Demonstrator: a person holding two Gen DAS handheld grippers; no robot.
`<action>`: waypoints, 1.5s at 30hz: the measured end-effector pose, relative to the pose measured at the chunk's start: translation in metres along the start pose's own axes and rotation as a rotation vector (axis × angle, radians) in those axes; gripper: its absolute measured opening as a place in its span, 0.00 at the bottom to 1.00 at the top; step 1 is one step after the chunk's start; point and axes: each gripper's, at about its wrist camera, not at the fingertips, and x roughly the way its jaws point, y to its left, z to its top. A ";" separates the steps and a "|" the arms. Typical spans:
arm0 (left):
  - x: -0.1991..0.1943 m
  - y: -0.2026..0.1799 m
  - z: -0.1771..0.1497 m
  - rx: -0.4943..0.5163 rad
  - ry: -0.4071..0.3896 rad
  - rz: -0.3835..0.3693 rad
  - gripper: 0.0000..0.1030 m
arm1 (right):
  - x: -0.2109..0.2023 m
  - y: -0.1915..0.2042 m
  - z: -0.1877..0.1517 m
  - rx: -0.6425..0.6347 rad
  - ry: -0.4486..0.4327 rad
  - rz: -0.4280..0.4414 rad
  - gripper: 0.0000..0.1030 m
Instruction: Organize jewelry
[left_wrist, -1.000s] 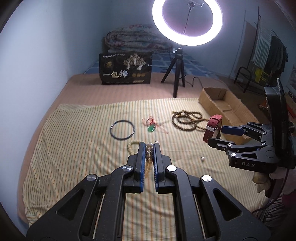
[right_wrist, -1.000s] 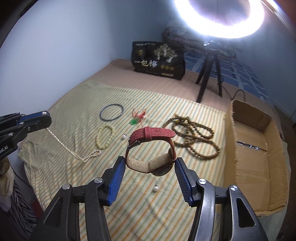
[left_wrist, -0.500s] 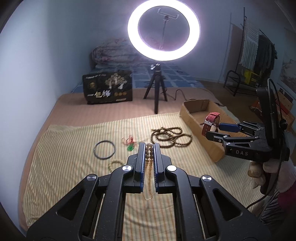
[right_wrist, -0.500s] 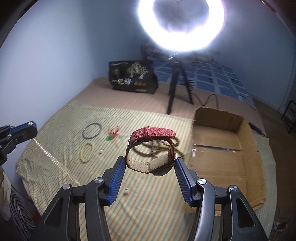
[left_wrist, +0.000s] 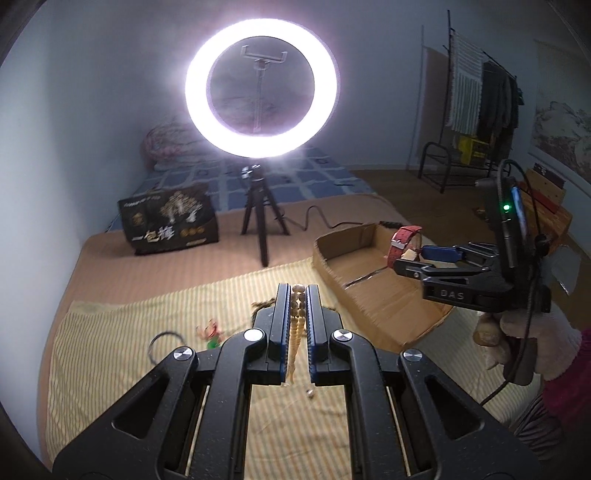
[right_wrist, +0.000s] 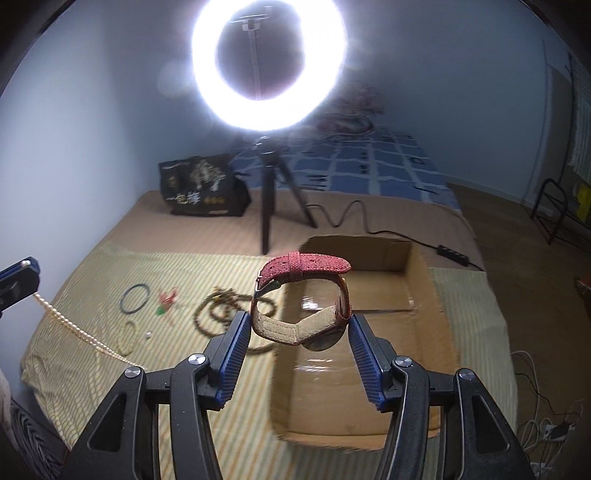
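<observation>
Up close in the left wrist view, the left tool (left_wrist: 298, 291) is clamped narrow on a pale pearl necklace (left_wrist: 296, 317), whose beads run between its blue pads and hang below them. Beneath lies a striped yellow cloth (left_wrist: 110, 339) on the bed, with a dark ring bangle (left_wrist: 164, 343) and a red-and-green charm (left_wrist: 211, 331) at near left. To the right, the right tool (left_wrist: 410, 256) holds a red watch (left_wrist: 400, 242) over the open cardboard box (left_wrist: 369, 302); a gloved hand (left_wrist: 532, 332) grips its handle. Far behind stands a lit ring light (left_wrist: 261, 86) on a tripod (left_wrist: 263, 221), and a black printed bag (left_wrist: 170, 223) sits at far left.

From the right wrist view, the right tool (right_wrist: 295, 328) stands half wide, its pads pressing the watch (right_wrist: 301, 301) by strap and case, above the box (right_wrist: 406, 332). A brown bead mala (right_wrist: 218, 314) lies on the cloth left of the box. At the left edge, the left tool (right_wrist: 20, 269) carries the necklace (right_wrist: 74, 328), which trails down onto the cloth (right_wrist: 74, 369).
</observation>
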 end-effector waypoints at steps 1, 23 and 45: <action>0.002 -0.005 0.003 0.005 -0.003 -0.006 0.05 | 0.001 -0.004 0.002 0.005 -0.001 -0.006 0.55; 0.093 -0.078 0.059 -0.036 0.056 -0.200 0.05 | 0.044 -0.065 0.008 0.094 0.076 -0.043 0.55; 0.117 -0.100 0.088 -0.039 0.060 -0.231 0.05 | 0.081 -0.099 0.004 0.182 0.147 -0.056 0.55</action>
